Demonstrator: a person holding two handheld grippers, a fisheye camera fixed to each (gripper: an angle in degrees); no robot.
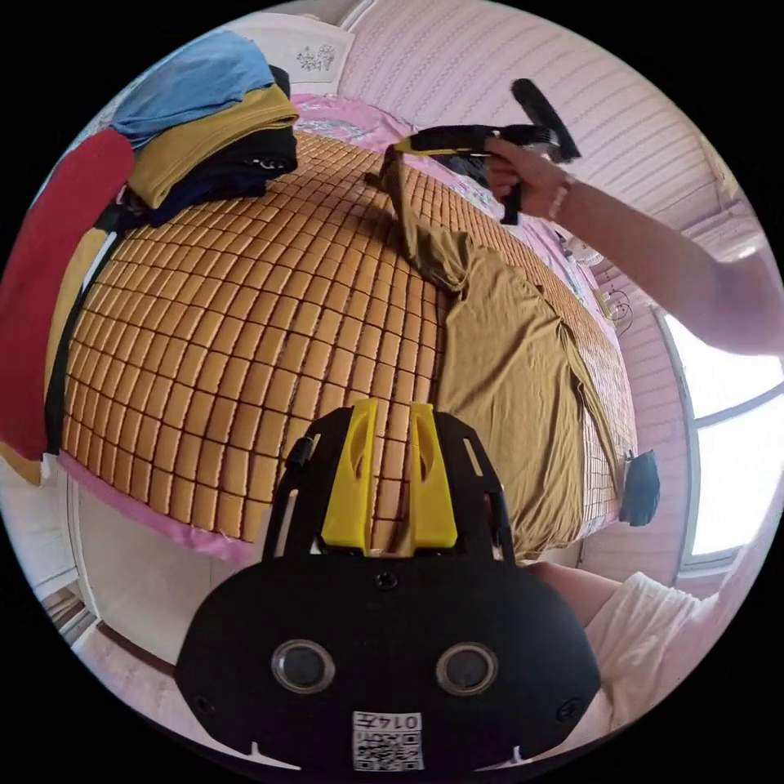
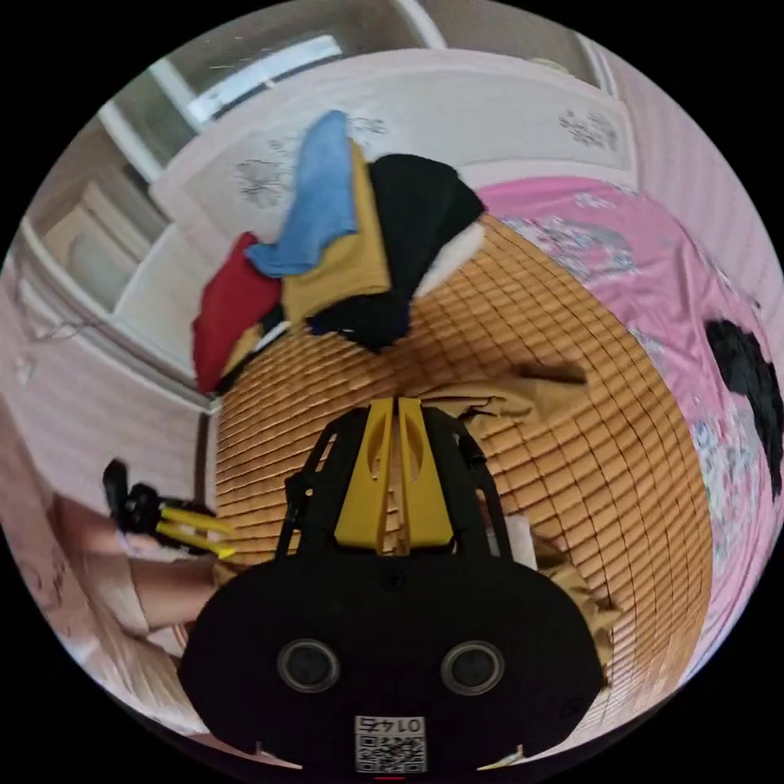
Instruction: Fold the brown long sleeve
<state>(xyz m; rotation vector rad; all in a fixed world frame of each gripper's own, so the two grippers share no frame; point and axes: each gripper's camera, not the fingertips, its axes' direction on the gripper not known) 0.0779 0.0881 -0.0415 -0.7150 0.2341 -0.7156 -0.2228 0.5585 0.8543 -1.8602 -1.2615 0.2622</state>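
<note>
Left gripper view from bed edge, low, facing across mat (image 1: 204,327) twd far wall, right gripper view close above mat, facing clothes pile (image 2: 343,245), both share mat + pile

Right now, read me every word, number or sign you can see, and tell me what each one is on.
Sticker on the left gripper: a square code under a short row of characters, upside down, too small to read reliably.
Sticker on the right gripper: the same, also unreadable.
Brown long sleeve, stacked clothes, headboard: no lettering visible; the headboard carries a flower pattern.
</note>
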